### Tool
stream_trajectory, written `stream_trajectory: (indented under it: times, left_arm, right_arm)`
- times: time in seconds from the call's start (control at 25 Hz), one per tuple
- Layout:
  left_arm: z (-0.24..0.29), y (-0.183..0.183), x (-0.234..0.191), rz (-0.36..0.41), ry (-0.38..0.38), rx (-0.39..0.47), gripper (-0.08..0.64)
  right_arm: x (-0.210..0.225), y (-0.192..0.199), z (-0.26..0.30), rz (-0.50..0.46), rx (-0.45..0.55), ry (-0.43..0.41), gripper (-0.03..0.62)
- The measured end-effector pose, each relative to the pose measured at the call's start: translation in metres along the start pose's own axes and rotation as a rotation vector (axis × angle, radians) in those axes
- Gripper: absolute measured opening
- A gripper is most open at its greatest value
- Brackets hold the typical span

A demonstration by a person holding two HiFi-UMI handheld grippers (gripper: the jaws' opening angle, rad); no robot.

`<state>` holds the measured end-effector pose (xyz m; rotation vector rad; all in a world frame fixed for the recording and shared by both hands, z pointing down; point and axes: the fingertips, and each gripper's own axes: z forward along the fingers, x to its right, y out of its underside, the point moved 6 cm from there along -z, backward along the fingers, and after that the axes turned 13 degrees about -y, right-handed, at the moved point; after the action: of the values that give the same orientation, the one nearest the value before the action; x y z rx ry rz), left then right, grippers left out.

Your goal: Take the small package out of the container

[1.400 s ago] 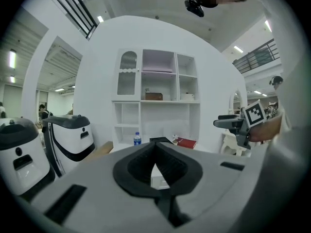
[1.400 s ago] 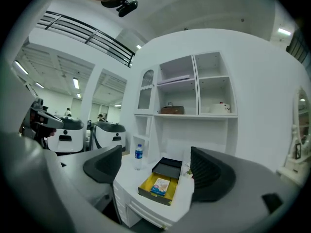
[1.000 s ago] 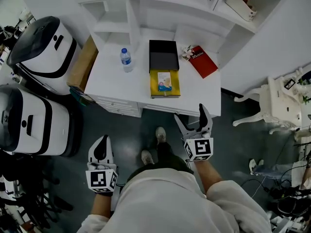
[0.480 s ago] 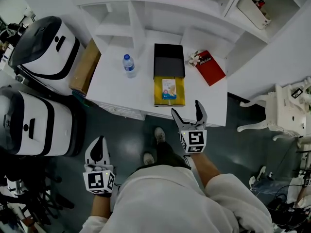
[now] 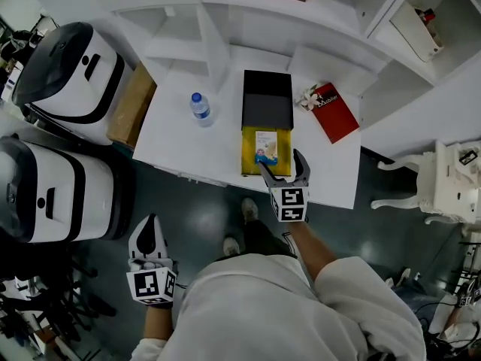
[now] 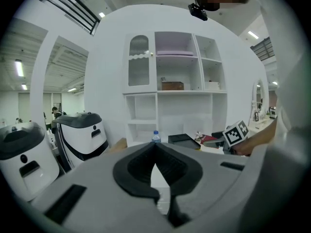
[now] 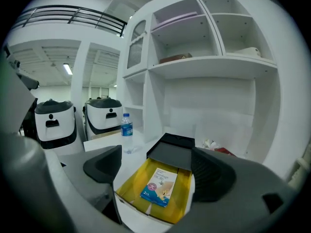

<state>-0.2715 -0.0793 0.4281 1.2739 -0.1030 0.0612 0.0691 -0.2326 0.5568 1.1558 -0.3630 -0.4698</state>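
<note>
1. Small package (image 7: pixel 159 187) in the yellow container (image 7: pixel 182 199): title lines at 12 o'clock and a round logo at 8 o'clock, both too small to read. The only near-legible character looks like a "2" at the 7 o'clock corner.
2. Red packet (image 5: pixel 334 112), 2 o'clock from the container: white lettering, not legible.
3. Bottle (image 5: pixel 200 108): blue label, print unreadable.
4. Square markers (image 5: pixel 290 199) on the right gripper (image 5: pixel 282 167) and left gripper (image 5: pixel 149 235): black-and-white patterns, no letters or digits.

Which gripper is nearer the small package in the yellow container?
Right. The right gripper hangs open at the near edge of the yellow container, just short of the small package. The left gripper is shut, held low and far back from it.
</note>
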Motion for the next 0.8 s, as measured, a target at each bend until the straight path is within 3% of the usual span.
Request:
stream_trajectory:
  times: [0.8]
  left_arm:
    - [0.037, 0.017, -0.006, -0.017, -0.094, -0.127, 0.008]
  right_arm:
    - [0.045, 0.094, 0.117, 0.183, -0.324, 0.037, 0.437]
